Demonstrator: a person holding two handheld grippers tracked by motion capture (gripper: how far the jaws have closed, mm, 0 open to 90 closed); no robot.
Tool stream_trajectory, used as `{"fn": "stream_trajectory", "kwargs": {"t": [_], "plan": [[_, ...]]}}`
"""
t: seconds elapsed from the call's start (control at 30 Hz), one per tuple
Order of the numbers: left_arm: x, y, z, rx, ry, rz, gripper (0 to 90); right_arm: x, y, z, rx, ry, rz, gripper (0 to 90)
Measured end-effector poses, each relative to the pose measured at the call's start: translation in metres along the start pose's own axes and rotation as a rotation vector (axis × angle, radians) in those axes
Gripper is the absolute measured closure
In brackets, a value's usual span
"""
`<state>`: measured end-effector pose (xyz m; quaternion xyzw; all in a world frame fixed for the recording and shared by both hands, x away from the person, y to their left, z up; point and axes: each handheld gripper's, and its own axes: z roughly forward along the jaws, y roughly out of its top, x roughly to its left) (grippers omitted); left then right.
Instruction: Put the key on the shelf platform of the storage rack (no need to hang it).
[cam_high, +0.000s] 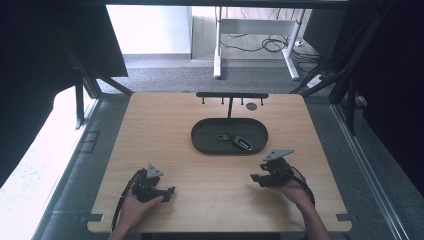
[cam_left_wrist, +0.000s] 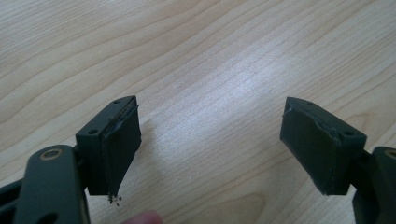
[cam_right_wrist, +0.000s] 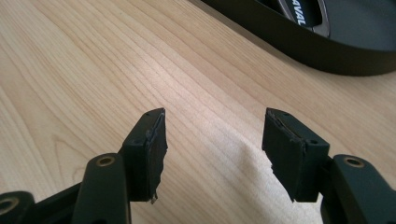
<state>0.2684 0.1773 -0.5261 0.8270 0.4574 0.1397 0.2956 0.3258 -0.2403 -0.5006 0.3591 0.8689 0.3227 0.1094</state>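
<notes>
From the high view, you hold the left hand-held gripper (cam_high: 169, 192) low over the near left part of the light wooden tabletop (cam_high: 150, 130), and the right hand-held gripper (cam_high: 256, 179) over the near right part, the two well apart. Beyond them, toward the far middle of the tabletop, sits a black oval tray (cam_high: 205, 142) with a dark car key fob on a small metal clip (cam_high: 236, 141) lying inside it. Behind the tray stands a black T-shaped rack with small hooks (cam_high: 231, 95), and a small round dark disc (cam_high: 251, 106) lies just beside its right end.

In the left gripper view, your left hand-held gripper (cam_left_wrist: 210, 144) has its jaws spread wide, nothing between them but bare wood grain.

In the right gripper view, your right hand-held gripper (cam_right_wrist: 212, 149) is also spread apart and empty over the wood. The tray's dark rim (cam_right_wrist: 322, 53) crosses the upper right corner, with part of the key fob (cam_right_wrist: 303, 14) showing white letters inside it.
</notes>
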Motion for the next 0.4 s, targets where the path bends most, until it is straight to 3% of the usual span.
{"fn": "stream_trajectory", "kwargs": {"t": [0.23,0.4], "plan": [[-0.0011,0.0002,-0.0002,-0.001,0.002,0.006,20.5,0.0015,-0.0007,-0.0063,-0.06,-0.02,-0.004,39.8],[-0.0002,0.0006,-0.0001,-0.002,0.003,0.002,20.5,-0.0022,-0.0046,-0.0076,-0.064,-0.038,0.004,38.8]]}}
